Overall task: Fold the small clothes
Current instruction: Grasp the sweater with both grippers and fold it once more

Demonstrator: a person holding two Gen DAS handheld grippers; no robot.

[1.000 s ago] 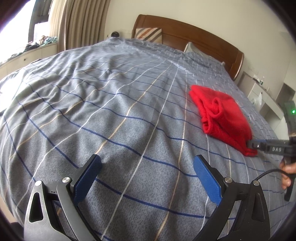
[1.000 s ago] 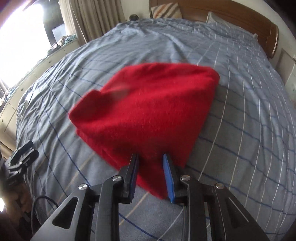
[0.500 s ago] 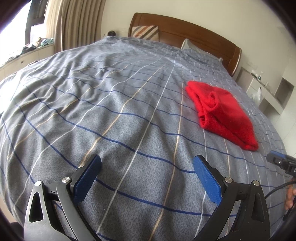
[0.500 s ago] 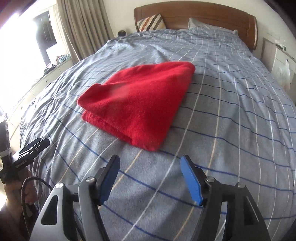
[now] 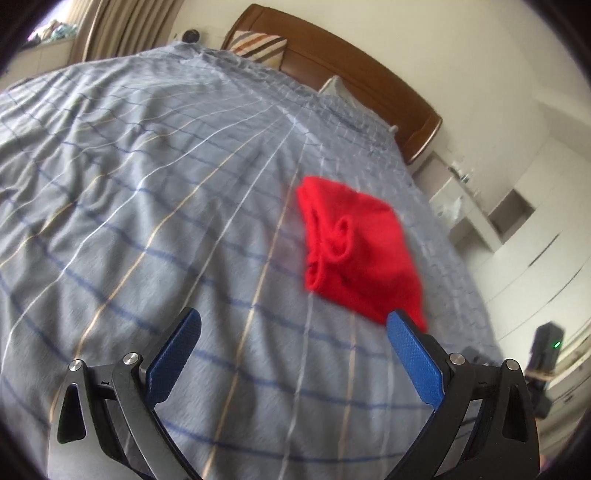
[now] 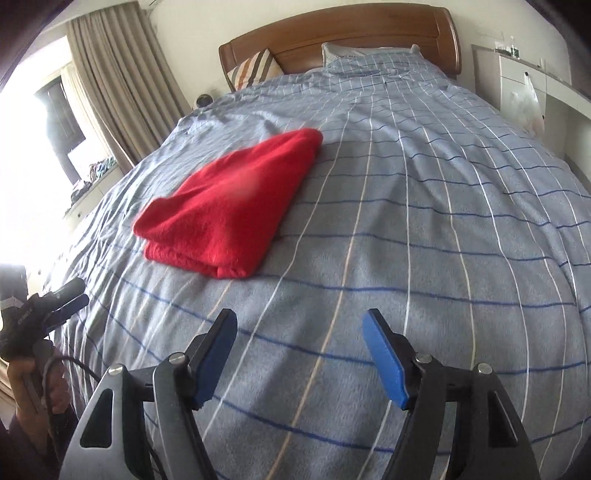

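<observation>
The red cloth (image 6: 229,206), folded and laid on the bed (image 6: 424,229) toward its headboard end, is judged soft, light and limp, best pinched at a folded edge, while both grippers (image 5: 293,354) (image 6: 300,354) are held released, the right's fingers having just been opening, nothing between.

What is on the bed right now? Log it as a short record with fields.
garment: red folded cloth, lying flat on the bed
surface: blue-grey checked bedspread
left gripper: open, nothing between the pads, short of the cloth
right gripper: jaws have just been opening, empty, clear of the cloth
background: wooden headboard, striped pillow
</observation>
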